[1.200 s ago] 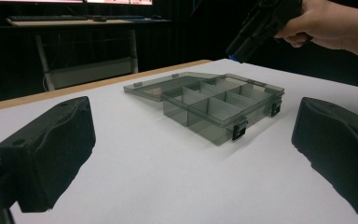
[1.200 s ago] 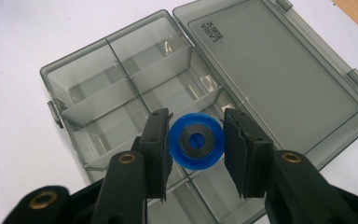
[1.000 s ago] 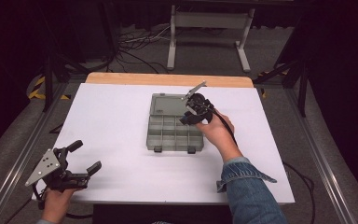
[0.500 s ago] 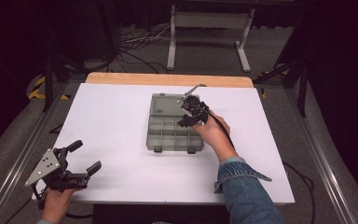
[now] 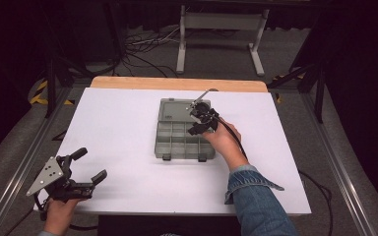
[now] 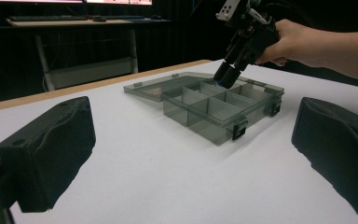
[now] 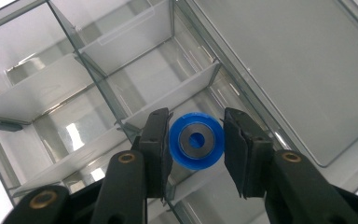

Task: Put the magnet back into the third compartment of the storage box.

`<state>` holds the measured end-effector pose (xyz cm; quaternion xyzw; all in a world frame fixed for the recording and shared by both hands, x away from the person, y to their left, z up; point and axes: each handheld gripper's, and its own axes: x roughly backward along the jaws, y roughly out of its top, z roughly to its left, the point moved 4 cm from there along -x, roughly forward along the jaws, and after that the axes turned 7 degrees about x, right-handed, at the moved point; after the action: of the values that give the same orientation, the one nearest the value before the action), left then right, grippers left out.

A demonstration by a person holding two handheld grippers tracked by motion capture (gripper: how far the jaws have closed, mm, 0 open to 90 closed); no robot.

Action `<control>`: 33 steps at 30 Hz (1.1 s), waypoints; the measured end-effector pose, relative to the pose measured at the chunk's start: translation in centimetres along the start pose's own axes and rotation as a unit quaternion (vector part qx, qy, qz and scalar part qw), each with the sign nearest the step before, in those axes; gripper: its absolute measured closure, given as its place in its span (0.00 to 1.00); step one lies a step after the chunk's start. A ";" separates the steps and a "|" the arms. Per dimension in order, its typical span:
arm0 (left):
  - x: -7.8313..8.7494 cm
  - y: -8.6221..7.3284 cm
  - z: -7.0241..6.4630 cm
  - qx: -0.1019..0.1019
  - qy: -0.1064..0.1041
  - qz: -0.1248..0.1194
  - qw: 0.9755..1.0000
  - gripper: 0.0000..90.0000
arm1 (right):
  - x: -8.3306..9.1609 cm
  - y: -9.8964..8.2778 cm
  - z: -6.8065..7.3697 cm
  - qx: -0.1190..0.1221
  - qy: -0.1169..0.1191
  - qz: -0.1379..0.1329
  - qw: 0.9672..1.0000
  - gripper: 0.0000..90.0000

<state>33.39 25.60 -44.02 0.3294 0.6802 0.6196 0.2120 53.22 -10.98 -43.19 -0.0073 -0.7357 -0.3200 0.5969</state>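
The right gripper [image 7: 196, 147] clamps a blue ring [image 7: 196, 142] over the organizer box's [image 5: 183, 142] far-right compartment, while the left gripper [image 5: 81, 167] gapes at the table's [image 5: 128, 123] near-left corner.

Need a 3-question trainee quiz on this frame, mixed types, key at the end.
1. True or false: the right claw is clamped on a blue round part.
2. The grey organiser box has its lid: A) latched shut, B) open and lying flat behind it, C) removed and off the table.
3. Fill in: the left claw sits apart from the box with its jaws ____.

Key: 1 true. 2 B. 3 open.
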 end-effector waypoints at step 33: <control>0.0 0.1 0.0 -0.002 0.000 0.001 1.000 0.00 | -1.0 0.1 0.2 0.002 0.002 0.013 1.000 0.67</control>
<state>33.36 25.60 -43.95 0.3296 0.6787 0.6209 0.2126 53.38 -10.40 -44.05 -0.0147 -0.7348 -0.3112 0.6026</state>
